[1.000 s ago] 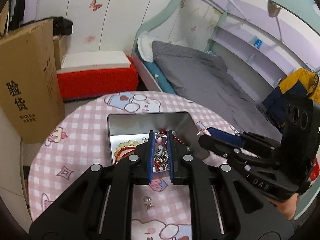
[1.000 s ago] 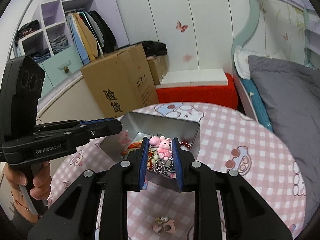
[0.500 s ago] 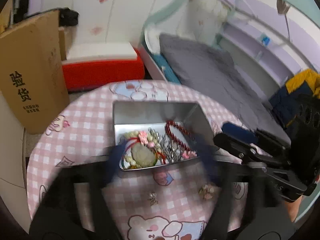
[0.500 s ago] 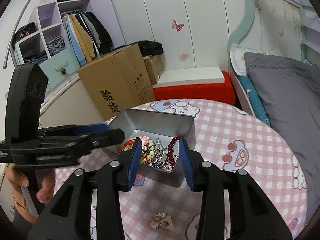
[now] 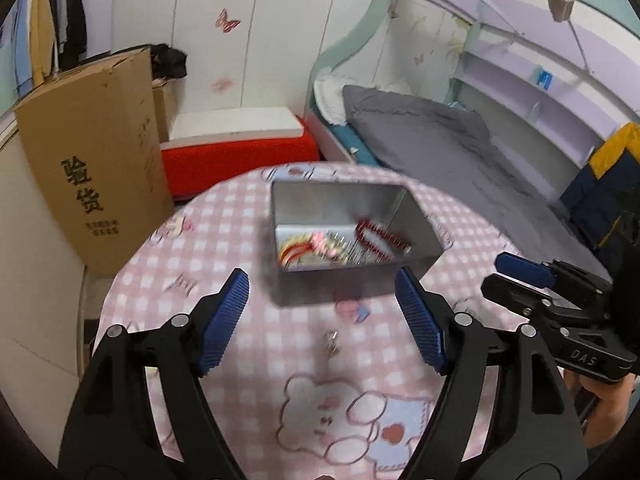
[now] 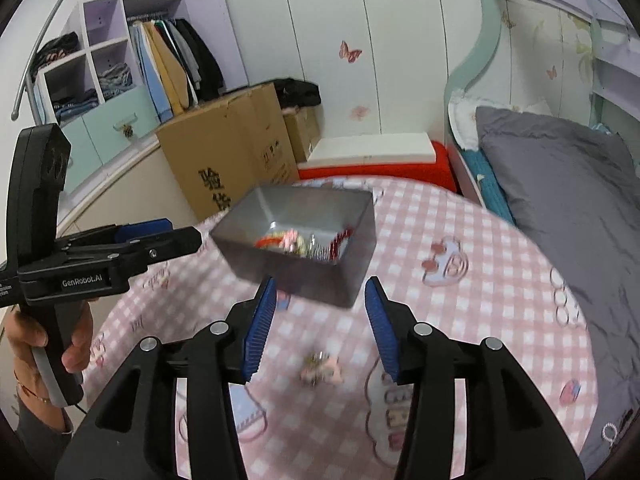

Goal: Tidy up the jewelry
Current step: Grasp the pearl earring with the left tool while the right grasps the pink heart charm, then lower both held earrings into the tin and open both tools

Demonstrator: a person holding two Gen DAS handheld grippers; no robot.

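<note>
An open silver tin point(image 5: 416, 220) point(image 6: 356, 264) stands on the round pink checked table point(image 5: 248, 340) and holds a heap of jewelry point(image 5: 340, 246) point(image 6: 304, 240), with a red bead bracelet point(image 5: 380, 236) on its right side. My left gripper point(image 5: 322, 320) is open and empty, above the table in front of the tin. A small silver piece point(image 5: 332, 342) lies on the cloth between its fingers. My right gripper point(image 6: 320, 330) is open and empty, in front of the tin, over a pink and silver trinket point(image 6: 320, 368).
A tall cardboard box point(image 5: 96, 168) stands left of the table. A red and white bench point(image 5: 236, 148) is behind it. A bed with a grey cover point(image 5: 460, 160) is at the right. A wardrobe with clothes point(image 6: 132, 72) stands at the back left.
Both grippers have opened and pulled back from over the tin toward the table's near side. The pink bunny charm that the right gripper held is no longer between its fingers.
</note>
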